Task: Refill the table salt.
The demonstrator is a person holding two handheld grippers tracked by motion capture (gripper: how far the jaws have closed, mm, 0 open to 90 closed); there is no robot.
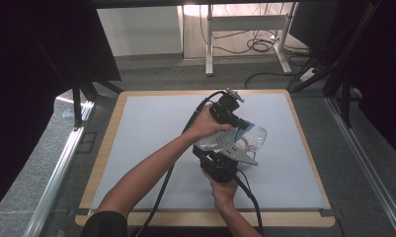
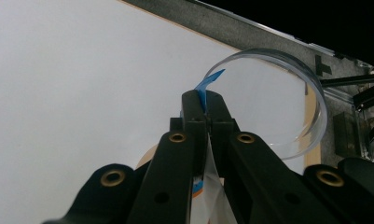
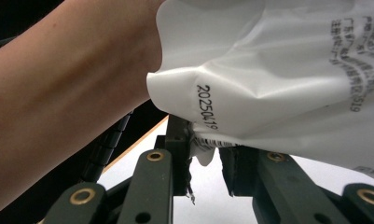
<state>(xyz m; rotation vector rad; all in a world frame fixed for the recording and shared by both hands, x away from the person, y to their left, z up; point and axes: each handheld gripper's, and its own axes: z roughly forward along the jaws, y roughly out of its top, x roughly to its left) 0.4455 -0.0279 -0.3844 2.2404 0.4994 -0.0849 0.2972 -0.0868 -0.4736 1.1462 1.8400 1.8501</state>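
The worktop (image 1: 151,148) carries a pale mat, and right of the frame's centre in the high view both hands meet over a clear glass bowl (image 1: 257,136) that stands on it. Between them, just above and left of the bowl, hangs a white printed pouch (image 1: 216,140) with a blue top edge.

The left gripper (image 2: 205,109) is clenched on that blue edge; its own view shows the strip pinched between the 2 jaws, right at the bowl's near rim. The right gripper (image 3: 205,156) grasps the pouch's lower crimped seam, though only a thin bit of film sits between the jaws and it presses against 1 of them.

The work looks like tearing or tipping the pouch into the bowl, and the risks follow from that:

1. The bowl is light and free; a nudge from either gripper could slide or tip it.
2. The right grip is shallow, so a pull may slip the seam out and the pouch would swing.
3. A sudden tear could throw the contents past the rim onto the mat.
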